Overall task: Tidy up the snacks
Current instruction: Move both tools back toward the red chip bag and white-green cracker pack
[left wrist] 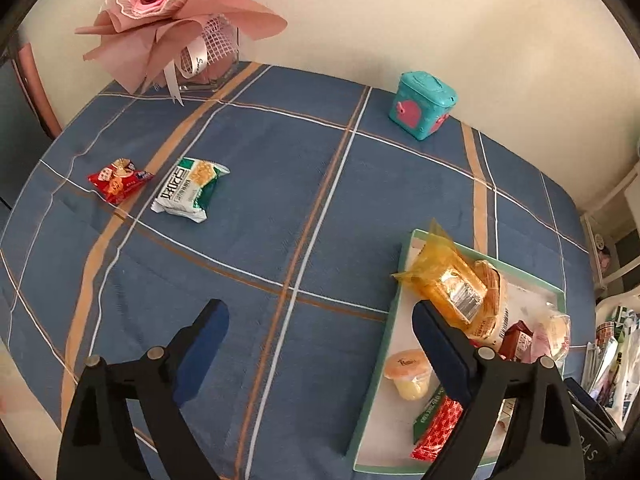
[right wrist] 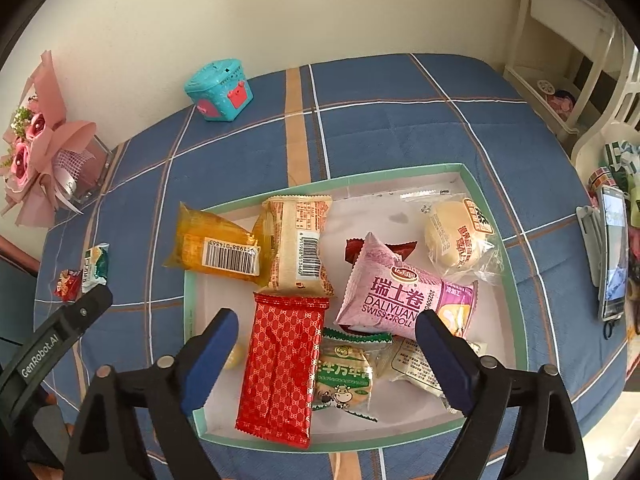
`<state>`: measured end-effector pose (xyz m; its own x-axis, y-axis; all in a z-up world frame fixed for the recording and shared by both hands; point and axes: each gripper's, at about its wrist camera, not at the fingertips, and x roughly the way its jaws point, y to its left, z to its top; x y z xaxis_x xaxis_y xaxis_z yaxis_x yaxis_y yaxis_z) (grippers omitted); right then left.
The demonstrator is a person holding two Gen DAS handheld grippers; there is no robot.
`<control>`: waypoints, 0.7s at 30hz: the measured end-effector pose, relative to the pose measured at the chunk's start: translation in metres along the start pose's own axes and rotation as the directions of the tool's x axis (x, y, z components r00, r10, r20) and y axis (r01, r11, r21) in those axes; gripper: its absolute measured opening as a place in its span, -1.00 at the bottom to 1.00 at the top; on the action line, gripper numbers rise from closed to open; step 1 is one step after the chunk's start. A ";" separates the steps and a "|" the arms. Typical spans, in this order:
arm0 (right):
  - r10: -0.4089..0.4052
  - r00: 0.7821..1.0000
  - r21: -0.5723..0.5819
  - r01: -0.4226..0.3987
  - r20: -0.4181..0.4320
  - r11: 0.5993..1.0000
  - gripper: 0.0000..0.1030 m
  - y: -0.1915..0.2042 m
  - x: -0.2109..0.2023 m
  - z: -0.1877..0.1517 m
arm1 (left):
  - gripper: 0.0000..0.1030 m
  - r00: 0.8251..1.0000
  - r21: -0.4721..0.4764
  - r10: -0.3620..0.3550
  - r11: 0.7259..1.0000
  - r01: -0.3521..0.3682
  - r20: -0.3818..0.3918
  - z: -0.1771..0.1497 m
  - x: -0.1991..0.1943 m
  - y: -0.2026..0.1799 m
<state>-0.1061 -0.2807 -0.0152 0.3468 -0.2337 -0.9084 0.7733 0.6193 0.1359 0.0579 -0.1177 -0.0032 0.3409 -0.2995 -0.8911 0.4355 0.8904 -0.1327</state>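
Both grippers, left (left wrist: 320,316) and right (right wrist: 326,324), are spread apart, holding nothing. Tray (right wrist: 516,280) is full of snacks; red packet (left wrist: 119,180) and green packet (left wrist: 188,190) sit well left of it.

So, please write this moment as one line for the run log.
left gripper: open, empty | right gripper: open, above green-rimmed white tray | outside tray: red snack packet, green-and-white cracker packet
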 end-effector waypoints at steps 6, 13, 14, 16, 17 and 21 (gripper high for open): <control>-0.023 1.000 -0.019 0.023 0.020 1.000 0.96 0.001 0.000 0.000 | 0.95 1.000 0.009 0.018 1.000 -0.018 0.020 0.001 -0.002 0.000; -0.027 0.999 -0.032 0.028 0.030 0.999 1.00 0.003 -0.001 0.001 | 0.96 1.000 0.002 0.015 1.000 -0.015 0.016 0.001 -0.001 0.001; -0.029 0.999 -0.034 0.030 0.030 0.999 1.00 0.004 -0.001 0.001 | 0.96 1.000 0.002 0.015 1.000 -0.015 0.015 0.001 0.000 0.001; -0.033 0.999 -0.038 0.034 0.031 0.999 1.00 0.006 0.000 0.001 | 0.96 1.000 0.001 0.010 1.000 -0.010 0.012 0.001 0.000 0.001; -0.034 0.999 -0.040 0.035 0.032 0.999 1.00 0.007 0.000 0.001 | 0.96 1.000 0.001 0.006 1.000 -0.006 0.009 0.001 0.001 0.002; -0.035 0.999 -0.052 0.037 0.035 0.998 1.00 0.016 0.001 0.000 | 0.96 1.000 0.006 0.007 1.000 -0.007 0.002 0.003 0.003 0.007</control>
<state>-0.0932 -0.2711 -0.0134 0.3379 -0.2810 -0.8983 0.7571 0.6482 0.0820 0.0647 -0.1135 -0.0052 0.3457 -0.2939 -0.8911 0.4382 0.8903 -0.1236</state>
